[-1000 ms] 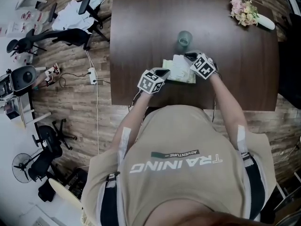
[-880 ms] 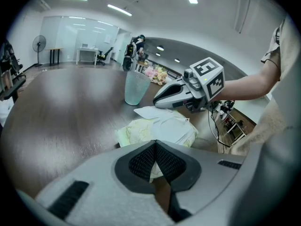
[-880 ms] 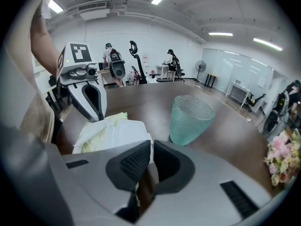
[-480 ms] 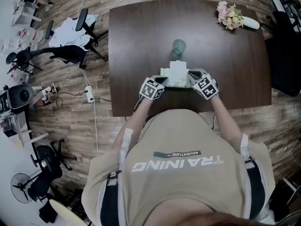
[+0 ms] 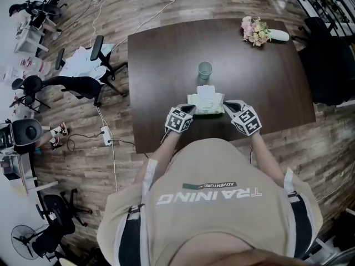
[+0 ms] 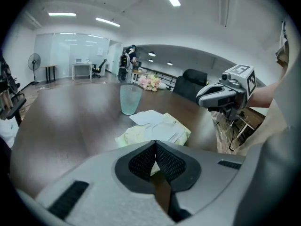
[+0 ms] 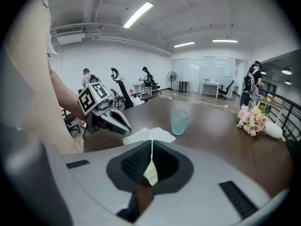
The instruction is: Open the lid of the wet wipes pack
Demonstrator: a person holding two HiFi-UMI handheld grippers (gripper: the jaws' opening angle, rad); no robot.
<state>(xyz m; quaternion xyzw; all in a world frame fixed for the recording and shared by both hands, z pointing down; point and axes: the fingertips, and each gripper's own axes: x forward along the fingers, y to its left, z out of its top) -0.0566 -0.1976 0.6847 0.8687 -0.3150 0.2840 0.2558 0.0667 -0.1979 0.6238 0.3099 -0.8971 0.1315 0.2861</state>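
The bench (image 5: 161, 65) is a dark brown wood-grain slab, rectangular with rounded corners. It stands on a floor (image 5: 111, 148) of lighter wooden planks in an open office lit by ceiling strip lights. Several black office chairs (image 5: 83, 85) stand left of the bench, and a white power strip (image 5: 105, 134) lies on the floor near them.

The bench carries three items:
- One wet wipes pack (image 5: 206, 107) lies near the near edge, at centre. It is soft, pale yellow-green and pillow-shaped. Its flat white lid lies over the pack's far edge.
- One translucent green cup (image 5: 205, 70), tapered and upright, stands just beyond the pack.
- One bunch of pink and cream flowers (image 5: 254, 31) lies at the far right corner in a white vase (image 5: 277, 35) that rests on its side.

Two claws are present. The left claw (image 5: 192, 108) sits at the pack's left end. Its mesh-textured pads meet at the tips and grip nothing. The right claw (image 5: 226, 103) sits at the pack's right end, likewise closed. The pack's yellow shows behind the right claw's tips.
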